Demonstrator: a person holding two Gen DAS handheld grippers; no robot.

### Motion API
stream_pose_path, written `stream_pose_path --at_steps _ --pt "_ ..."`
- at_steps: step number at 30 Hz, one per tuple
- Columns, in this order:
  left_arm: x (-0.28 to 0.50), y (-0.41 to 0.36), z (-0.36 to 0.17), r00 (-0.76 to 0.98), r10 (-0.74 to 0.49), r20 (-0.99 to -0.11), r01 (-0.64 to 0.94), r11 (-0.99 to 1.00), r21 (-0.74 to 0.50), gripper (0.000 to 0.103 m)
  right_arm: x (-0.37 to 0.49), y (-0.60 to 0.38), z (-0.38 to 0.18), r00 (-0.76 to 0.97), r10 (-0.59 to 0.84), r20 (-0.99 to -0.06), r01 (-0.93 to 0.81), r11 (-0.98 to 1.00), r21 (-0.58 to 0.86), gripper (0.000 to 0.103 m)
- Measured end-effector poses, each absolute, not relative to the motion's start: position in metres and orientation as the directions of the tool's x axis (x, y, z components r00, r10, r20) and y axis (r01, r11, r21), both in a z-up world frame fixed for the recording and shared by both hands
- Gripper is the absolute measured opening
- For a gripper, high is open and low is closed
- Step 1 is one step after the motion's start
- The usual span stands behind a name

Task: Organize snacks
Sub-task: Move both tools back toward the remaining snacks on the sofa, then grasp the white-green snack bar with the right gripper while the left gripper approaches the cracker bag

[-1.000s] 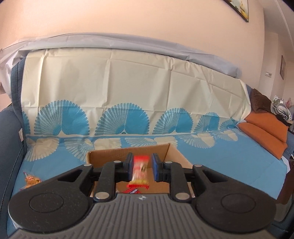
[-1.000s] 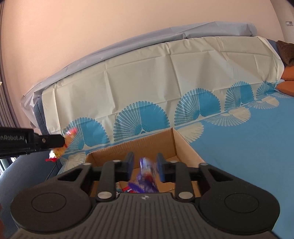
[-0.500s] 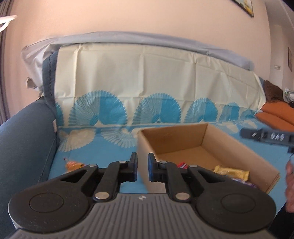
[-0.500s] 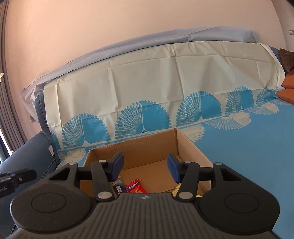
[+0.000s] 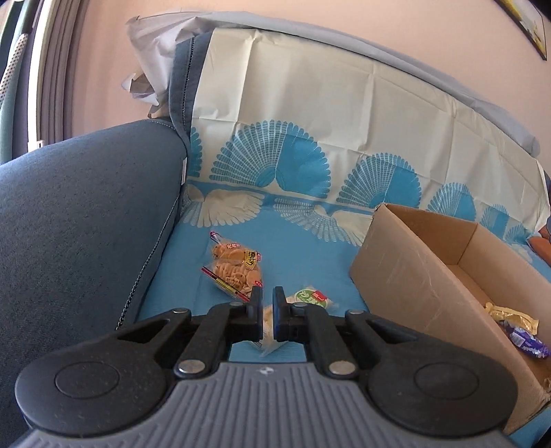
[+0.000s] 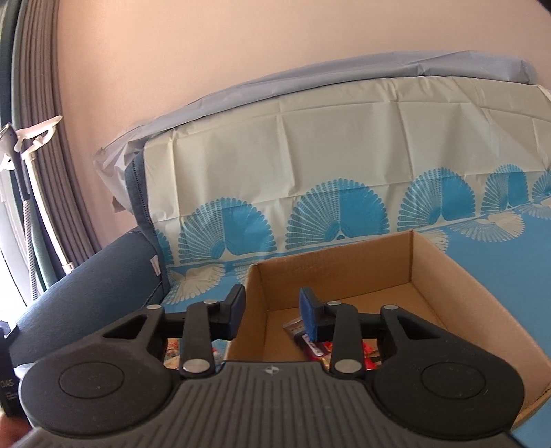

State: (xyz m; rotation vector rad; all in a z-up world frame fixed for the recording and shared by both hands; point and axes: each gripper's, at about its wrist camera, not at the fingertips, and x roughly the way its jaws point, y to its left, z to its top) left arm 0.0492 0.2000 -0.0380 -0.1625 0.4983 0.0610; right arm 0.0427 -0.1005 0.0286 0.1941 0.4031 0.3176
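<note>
Low in the frame, the left gripper (image 5: 266, 312) hangs nearly closed over loose snacks (image 5: 234, 267) left of the box (image 5: 406, 275), seemingly gripping nothing; the right gripper (image 6: 272, 310) gapes above the box (image 6: 447, 296).

You are working in a home living room. The landmark is the dark blue fabric sofa (image 5: 79, 220), its seat and back draped with a cream and turquoise fan-patterned plastic cover (image 5: 310, 113). Behind the sofa rises a plain peach-painted wall (image 6: 241, 51), with a corner of a dark-framed picture (image 5: 527, 24) hanging above the sofa's far end. To the left of the sofa's armrest, grey pleated curtains (image 6: 44, 138) hang beside a bright window.
</note>
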Motion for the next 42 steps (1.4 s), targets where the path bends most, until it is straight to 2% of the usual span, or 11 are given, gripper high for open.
stream_pose_path --at_steps 2,7,14,15,17,19,24,31,33,37,42 --pt "0.052 0.203 -0.040 0.878 0.036 -0.477 -0.127 0.979 -0.160 0.006 0.039 -0.087 0.029 0.859 0.377 -0.346 -0.311 0.922 0.232 0.027" --pt "0.051 0.216 -0.041 0.883 0.097 -0.459 -0.206 0.959 -0.193 0.006 0.037 -0.048 0.028 0.789 0.480 -0.382 -0.439 0.877 0.195 0.027" --pt "0.044 0.236 -0.041 0.893 0.164 -0.420 -0.293 0.919 -0.263 0.006 0.082 0.034 0.015 0.664 0.555 -0.500 -0.442 0.832 0.337 0.028" --pt "0.041 0.238 -0.039 0.899 0.170 -0.403 -0.295 0.916 -0.271 0.006 0.093 0.046 0.009 0.660 0.542 -0.520 -0.414 0.840 0.350 0.030" --pt "0.036 0.241 -0.036 0.911 0.176 -0.374 -0.293 0.912 -0.286 0.006 0.117 0.068 -0.005 0.647 0.503 -0.573 -0.352 0.864 0.360 0.057" --pt "0.032 0.244 -0.034 0.916 0.178 -0.361 -0.296 0.905 -0.305 0.006 0.140 0.085 -0.025 0.634 0.432 -0.642 -0.257 0.900 0.352 0.077" --pt "0.032 0.250 -0.035 0.914 0.176 -0.366 -0.306 0.892 -0.333 0.006 0.186 0.109 -0.083 0.537 0.302 -0.788 -0.045 0.943 0.331 0.080" --pt "0.033 0.257 -0.037 0.913 0.165 -0.374 -0.308 0.880 -0.362 0.006 0.210 0.142 -0.117 0.471 0.184 -0.863 0.026 0.975 0.222 0.088" --pt "0.034 0.257 -0.037 0.913 0.161 -0.376 -0.306 0.880 -0.365 0.006 0.209 0.155 -0.118 0.478 0.141 -0.867 -0.025 0.989 0.147 0.080" --pt "0.034 0.257 -0.037 0.913 0.158 -0.377 -0.303 0.880 -0.366 0.006 0.195 0.151 -0.114 0.514 0.109 -0.851 -0.109 0.992 0.062 0.038" --pt "0.033 0.257 -0.038 0.911 0.160 -0.380 -0.307 0.878 -0.366 0.006 0.167 0.119 -0.104 0.498 0.152 -0.854 -0.191 0.980 0.063 0.038"
